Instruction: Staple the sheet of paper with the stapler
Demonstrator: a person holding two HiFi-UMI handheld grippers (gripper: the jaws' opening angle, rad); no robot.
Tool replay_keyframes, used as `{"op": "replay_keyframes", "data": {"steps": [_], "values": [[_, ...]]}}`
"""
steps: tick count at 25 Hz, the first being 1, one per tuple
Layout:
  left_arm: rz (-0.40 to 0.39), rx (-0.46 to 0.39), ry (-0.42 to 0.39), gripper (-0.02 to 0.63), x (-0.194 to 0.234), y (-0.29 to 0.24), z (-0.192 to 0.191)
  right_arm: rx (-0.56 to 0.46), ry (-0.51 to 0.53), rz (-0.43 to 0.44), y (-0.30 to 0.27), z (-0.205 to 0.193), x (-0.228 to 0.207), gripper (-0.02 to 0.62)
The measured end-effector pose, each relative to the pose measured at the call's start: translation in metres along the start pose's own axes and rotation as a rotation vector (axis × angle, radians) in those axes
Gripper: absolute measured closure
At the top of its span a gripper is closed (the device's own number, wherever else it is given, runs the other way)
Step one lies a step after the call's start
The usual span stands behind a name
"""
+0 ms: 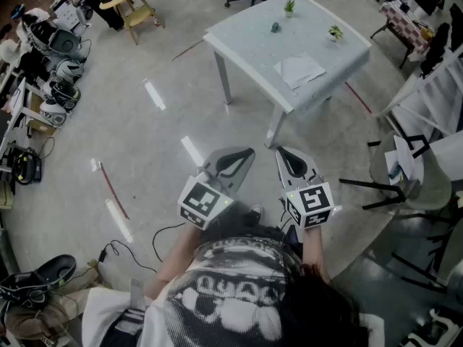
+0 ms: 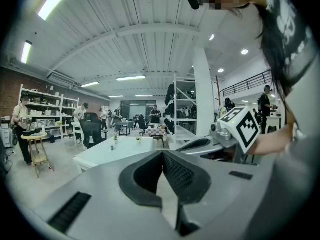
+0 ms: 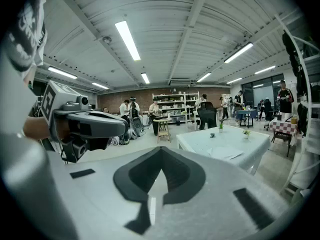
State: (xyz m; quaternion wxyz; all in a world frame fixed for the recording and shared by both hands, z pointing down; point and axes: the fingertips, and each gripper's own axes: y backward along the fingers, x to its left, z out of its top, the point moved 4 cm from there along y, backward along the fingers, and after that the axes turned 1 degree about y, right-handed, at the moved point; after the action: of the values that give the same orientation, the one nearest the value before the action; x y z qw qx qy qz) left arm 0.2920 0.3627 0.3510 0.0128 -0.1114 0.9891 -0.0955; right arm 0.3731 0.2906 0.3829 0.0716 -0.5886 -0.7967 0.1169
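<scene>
Person: short-sleeve grey tee w/ blotchy black-white print [image 1: 231,295], dark hair [image 1: 325,313]. Left gripper [image 1: 242,156] & right gripper [image 1: 286,156]: pale grey wedge-shaped plastic shells, black ribbed pads in teardrop cut-out, black slot marks on top. Rear of each: white cube w/ black square markers [image 1: 205,201], [image 1: 312,202]

no text, label, brand or number can be read in any view. the person's dark shirt [image 1: 231,302] carries large pale block letters, too warped and blurred to spell out. the left cube [image 1: 205,202] and the right cube [image 1: 311,201] bear black-and-white square marker patterns, not letters or digits. anything printed on the far shelves [image 3: 172,104] is too small to tell.
</scene>
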Motion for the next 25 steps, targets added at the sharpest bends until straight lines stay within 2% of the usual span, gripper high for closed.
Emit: {"op": "replay_keyframes", "data": {"steps": [16, 21, 25], "values": [[0.029, 0.038, -0.004, 0.603, 0.008, -0.014, -0.003, 0.006, -0.021, 0.070, -0.019, -0.008, -0.010, 0.594], [0.028, 0.042, 0.001, 0.603, 0.026, -0.026, -0.003, 0.015, -0.028, 0.065, -0.040, -0.005, -0.028, 0.594], [0.012, 0.053, 0.007, 0.602, 0.059, -0.041, -0.005, 0.018, -0.047, 0.043, -0.069, 0.001, -0.040, 0.592]]}}
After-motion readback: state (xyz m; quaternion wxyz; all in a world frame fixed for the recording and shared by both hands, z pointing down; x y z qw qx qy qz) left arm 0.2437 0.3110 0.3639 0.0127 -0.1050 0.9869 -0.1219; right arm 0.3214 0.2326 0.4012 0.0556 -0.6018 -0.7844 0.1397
